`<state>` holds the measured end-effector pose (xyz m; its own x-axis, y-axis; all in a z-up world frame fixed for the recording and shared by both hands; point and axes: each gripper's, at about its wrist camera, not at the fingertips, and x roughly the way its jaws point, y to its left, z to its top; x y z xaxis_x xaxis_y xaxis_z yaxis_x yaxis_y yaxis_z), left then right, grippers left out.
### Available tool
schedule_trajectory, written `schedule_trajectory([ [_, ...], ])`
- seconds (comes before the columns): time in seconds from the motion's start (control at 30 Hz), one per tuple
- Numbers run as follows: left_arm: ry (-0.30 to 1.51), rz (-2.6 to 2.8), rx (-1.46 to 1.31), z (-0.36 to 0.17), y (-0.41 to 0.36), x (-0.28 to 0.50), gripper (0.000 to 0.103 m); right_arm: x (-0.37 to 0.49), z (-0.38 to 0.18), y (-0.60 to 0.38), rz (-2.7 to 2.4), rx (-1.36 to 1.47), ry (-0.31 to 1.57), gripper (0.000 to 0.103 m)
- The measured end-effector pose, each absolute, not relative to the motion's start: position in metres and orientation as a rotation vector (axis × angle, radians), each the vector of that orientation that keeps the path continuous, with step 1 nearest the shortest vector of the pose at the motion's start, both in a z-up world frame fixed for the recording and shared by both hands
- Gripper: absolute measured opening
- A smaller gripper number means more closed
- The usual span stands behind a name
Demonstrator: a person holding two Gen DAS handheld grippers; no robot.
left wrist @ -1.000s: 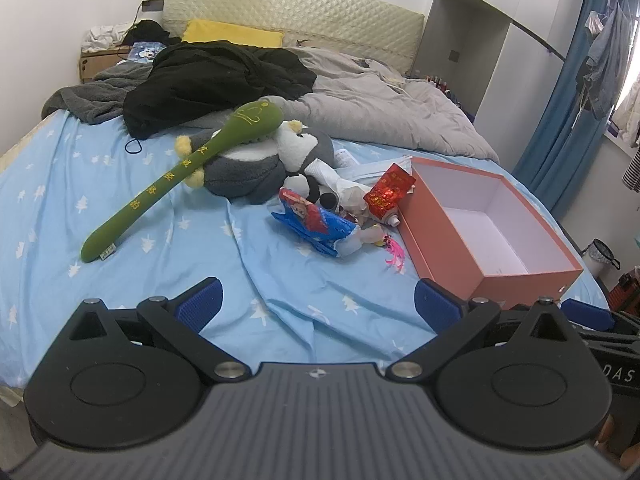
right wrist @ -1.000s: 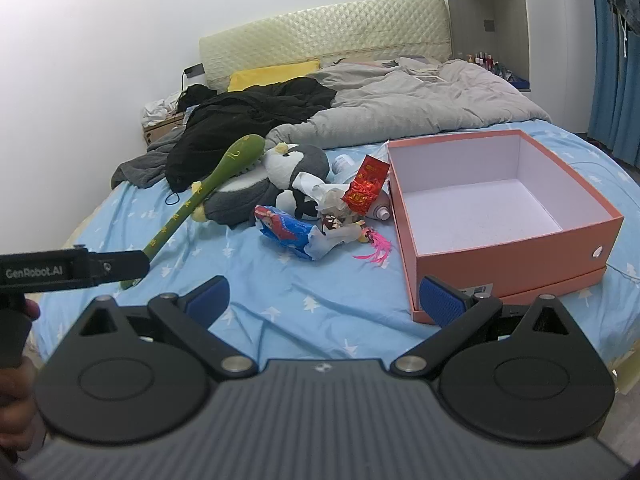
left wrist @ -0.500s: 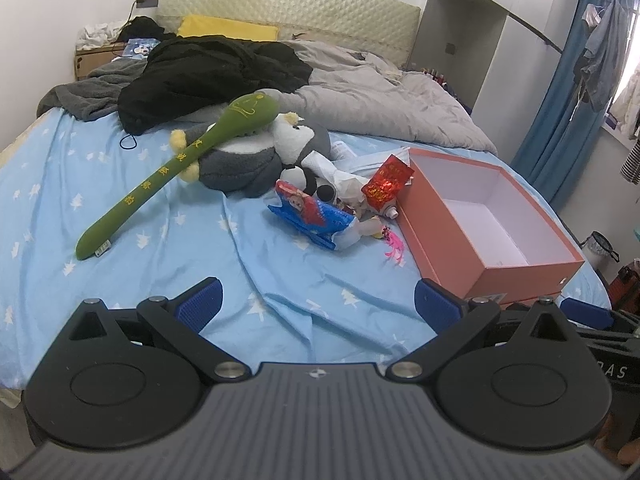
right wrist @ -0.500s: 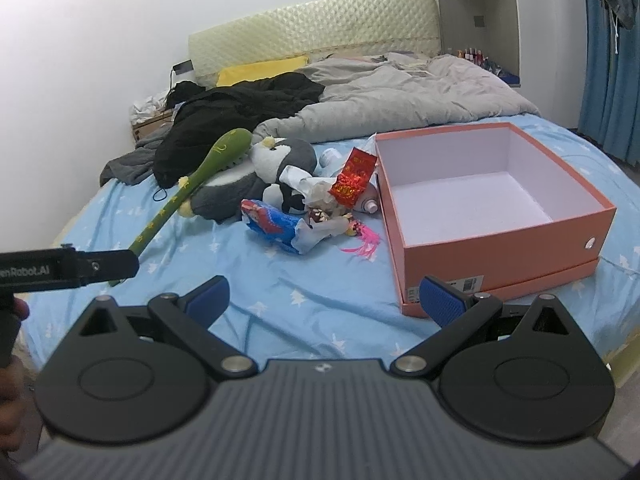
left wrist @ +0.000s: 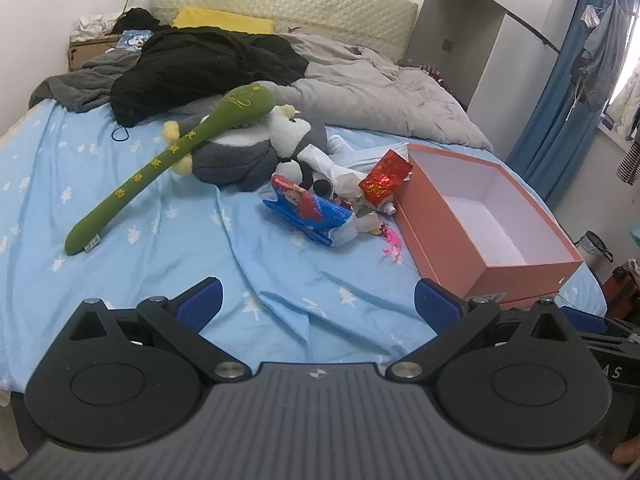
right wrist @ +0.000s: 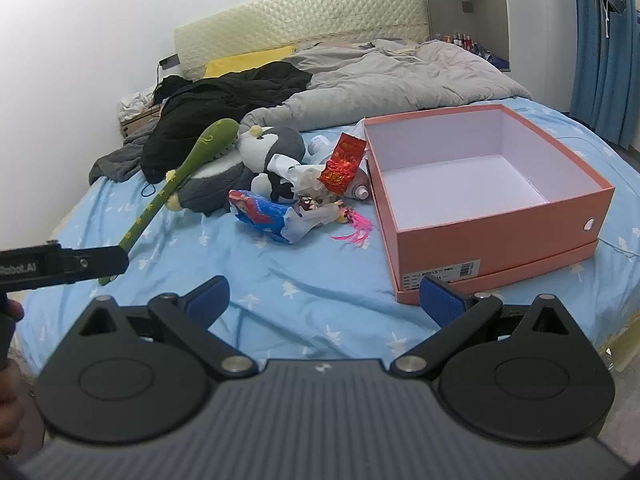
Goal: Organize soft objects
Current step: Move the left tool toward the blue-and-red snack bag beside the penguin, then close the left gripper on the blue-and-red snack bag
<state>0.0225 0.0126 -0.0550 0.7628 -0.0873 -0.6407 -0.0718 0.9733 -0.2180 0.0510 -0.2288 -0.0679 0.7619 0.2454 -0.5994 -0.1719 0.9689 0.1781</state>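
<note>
Left of the box (right wrist: pixel 488 240), on the bed (left wrist: pixel 120 208), I see the penguin (left wrist: pixel 248 152), green plush stick (left wrist: pixel 160 168) across it, and blue toy (left wrist: pixel 312 208). Both my left gripper (left wrist: pixel 318 300) and right gripper (right wrist: pixel 324 296) hang above the bed, jaws spread, holding nothing.

**Readable marks on the bed and rigs**

Green plush stick (left wrist: pixel 172 160): a row of yellow characters down its length, too small to read; a pale tag near its lower end, illegible.

Red foil packet (right wrist: pixel 343 162): gold print, not legible.

Salmon box (right wrist: pixel 492 236): white label on the near wall with a barcode and digits, partly "8001 5"; the rest is blurred.

Left gripper's body, seen from the right wrist (right wrist: pixel 60 266): white lettering "…obotAI", the start cut off.

Right gripper's body, at the left wrist view's edge (left wrist: pixel 612 372): letters "AS".
</note>
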Motion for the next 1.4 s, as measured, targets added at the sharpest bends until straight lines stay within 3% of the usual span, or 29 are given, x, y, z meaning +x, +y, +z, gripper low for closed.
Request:
schedule_trajectory([
  [0.93, 0.734, -0.018, -0.263, -0.075, 0.04, 0.092, 0.103, 0.103, -0.08, -0.223, 0.176, 0.148, 0.701, 0.103],
  [1.4, 0.706, 0.015, -0.207, -0.086, 0.048, 0.142, 0.103, 0.144, -0.063, -0.208, 0.162, 0.147, 0.581, 0.103],
])
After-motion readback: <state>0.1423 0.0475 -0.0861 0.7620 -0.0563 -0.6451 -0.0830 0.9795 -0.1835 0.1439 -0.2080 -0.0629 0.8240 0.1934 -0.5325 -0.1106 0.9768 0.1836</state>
